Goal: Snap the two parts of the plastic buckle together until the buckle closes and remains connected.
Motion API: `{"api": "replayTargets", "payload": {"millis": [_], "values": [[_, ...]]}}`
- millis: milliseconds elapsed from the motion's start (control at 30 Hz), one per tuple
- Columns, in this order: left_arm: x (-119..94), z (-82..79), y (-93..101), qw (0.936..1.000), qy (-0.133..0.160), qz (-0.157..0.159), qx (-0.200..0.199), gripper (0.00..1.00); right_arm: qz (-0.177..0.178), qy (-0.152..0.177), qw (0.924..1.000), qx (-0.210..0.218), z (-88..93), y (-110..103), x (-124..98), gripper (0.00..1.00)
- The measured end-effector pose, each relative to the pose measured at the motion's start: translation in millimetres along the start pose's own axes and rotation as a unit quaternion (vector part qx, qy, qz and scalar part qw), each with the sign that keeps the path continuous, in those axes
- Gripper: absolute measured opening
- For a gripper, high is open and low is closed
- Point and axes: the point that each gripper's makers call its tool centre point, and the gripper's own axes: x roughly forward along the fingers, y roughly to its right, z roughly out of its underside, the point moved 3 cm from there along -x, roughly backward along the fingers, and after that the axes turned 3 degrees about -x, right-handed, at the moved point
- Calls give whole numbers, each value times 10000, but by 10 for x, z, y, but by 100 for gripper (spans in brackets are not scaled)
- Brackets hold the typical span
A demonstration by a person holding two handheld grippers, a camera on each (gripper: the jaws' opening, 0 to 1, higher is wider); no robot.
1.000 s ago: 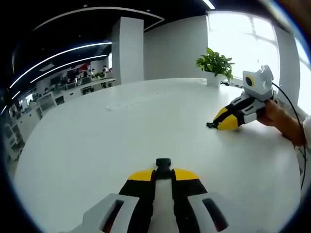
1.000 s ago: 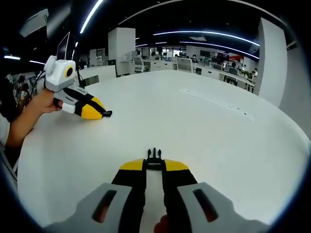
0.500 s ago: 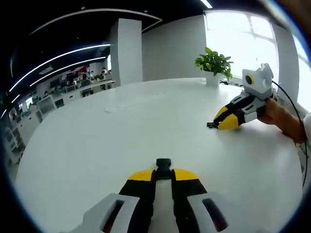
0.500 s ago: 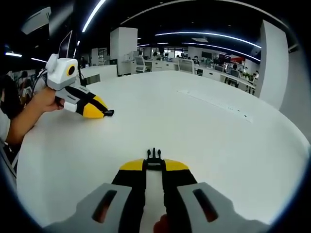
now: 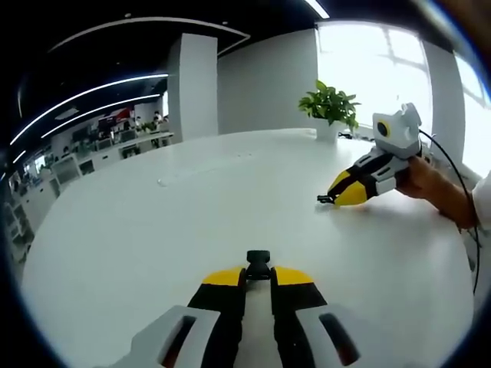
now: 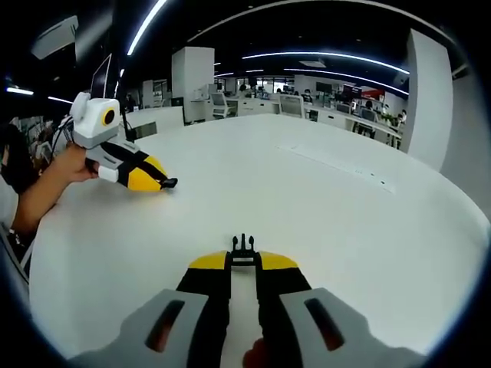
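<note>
In the left gripper view my left gripper [image 5: 258, 270] is shut on a small black socket half of the buckle [image 5: 258, 261], which sticks out past its yellow tips. In the right gripper view my right gripper [image 6: 244, 257] is shut on the black pronged half of the buckle [image 6: 243, 248], prongs pointing forward. Each gripper also appears in the other's view, held by a hand over the white table: the right gripper [image 5: 331, 198] far to the right, the left gripper [image 6: 163, 184] off to the left. The two halves are well apart.
A wide white table [image 5: 192, 207] spreads under both grippers. A potted green plant [image 5: 328, 107] stands at its far edge near a bright window. A person's hand [image 5: 430, 184] and forearm [image 6: 38, 192] hold the grippers. Office desks and chairs [image 6: 284, 100] lie beyond the table.
Both views have shifted slightly with the hands. In the left gripper view the right gripper sits a little lower and further left than before. Both jaws stay shut on their buckle halves.
</note>
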Motion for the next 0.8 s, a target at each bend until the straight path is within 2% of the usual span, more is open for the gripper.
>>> {"api": "replayTargets", "payload": {"millis": [367,800], "values": [[24,-40,97,9996,-86,88,257,12,-22,11,10000,20,-2,52,-61,13],[29,-94,337,9966,-188,380,707,12,-70,34,9999,69,16,34,-238,13]]}}
